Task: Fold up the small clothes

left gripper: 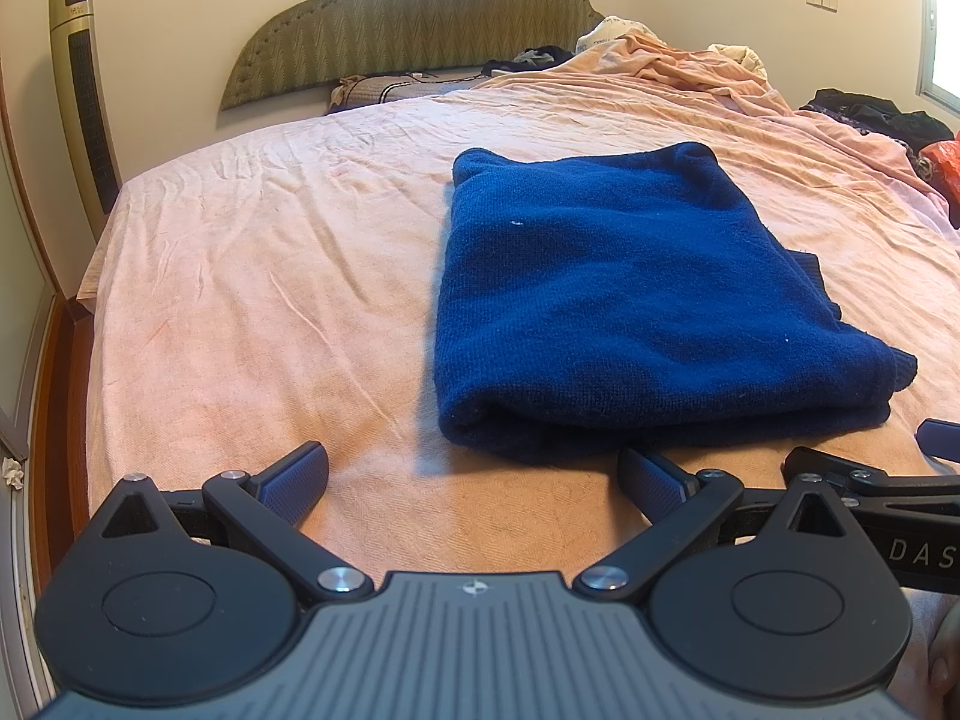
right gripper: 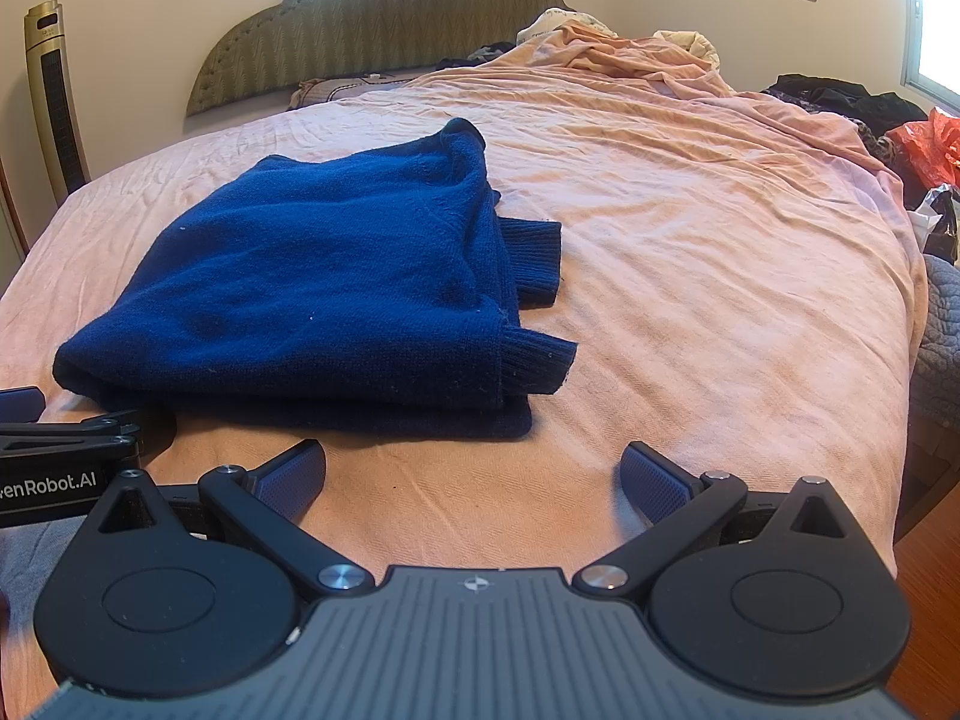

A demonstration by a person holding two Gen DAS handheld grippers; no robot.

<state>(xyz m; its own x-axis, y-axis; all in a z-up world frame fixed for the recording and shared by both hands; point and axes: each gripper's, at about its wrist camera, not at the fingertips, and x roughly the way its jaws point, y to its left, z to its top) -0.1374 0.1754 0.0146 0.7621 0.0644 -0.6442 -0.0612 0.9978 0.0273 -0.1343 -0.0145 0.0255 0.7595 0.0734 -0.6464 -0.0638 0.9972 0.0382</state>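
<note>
- Your left gripper (left gripper: 474, 483) sits low over the pink bedsheet (left gripper: 252, 312), its fingers spread wide with nothing between them.
- Your right gripper (right gripper: 474, 480) is the same — jaws apart, empty, just beside the left one.
- The folded blue sweater (right gripper: 324, 288) lies flat on the sheet just ahead of both grippers, its near edge close to your fingertips but not touching them.
- Ribbed cuffs (right gripper: 534, 264) stick out on its right side.
</note>
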